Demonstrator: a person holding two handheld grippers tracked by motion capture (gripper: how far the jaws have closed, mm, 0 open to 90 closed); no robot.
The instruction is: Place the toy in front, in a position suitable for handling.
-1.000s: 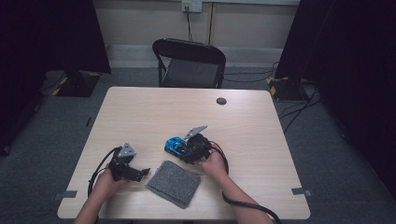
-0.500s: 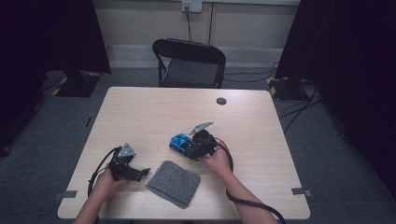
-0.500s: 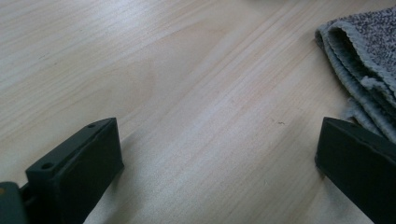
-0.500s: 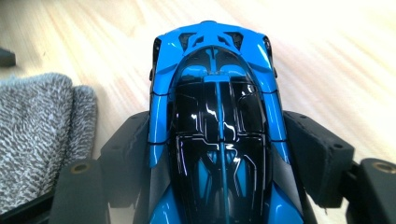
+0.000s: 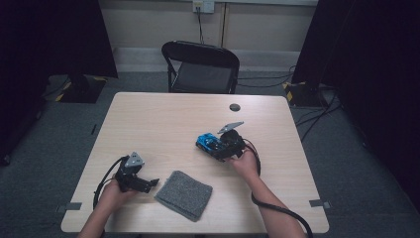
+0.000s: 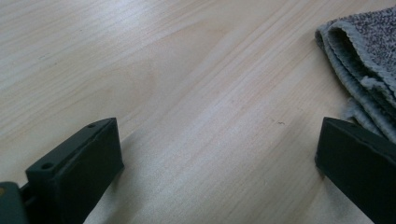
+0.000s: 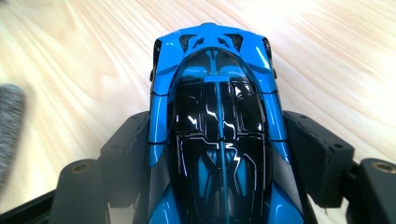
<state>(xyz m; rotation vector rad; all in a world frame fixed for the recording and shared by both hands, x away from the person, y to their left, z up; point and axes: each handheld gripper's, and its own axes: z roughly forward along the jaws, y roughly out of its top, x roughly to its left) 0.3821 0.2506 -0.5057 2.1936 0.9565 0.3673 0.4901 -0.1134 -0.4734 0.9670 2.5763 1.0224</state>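
The right gripper [image 5: 218, 147] holds a blue toy car [image 5: 208, 142] a little right of the middle of the table [image 5: 163, 119]; in the right gripper view its two black jaws press on both sides of the car [image 7: 217, 135], whose blue and black roof runs up between them. The left gripper [image 5: 147, 184] rests near the front left corner of the table, with its jaws wide apart and only bare wood between them. A folded grey cloth [image 5: 184, 194] lies just to the right of it, at the near edge; in the left gripper view the cloth [image 6: 369, 60] is beside the right jaw.
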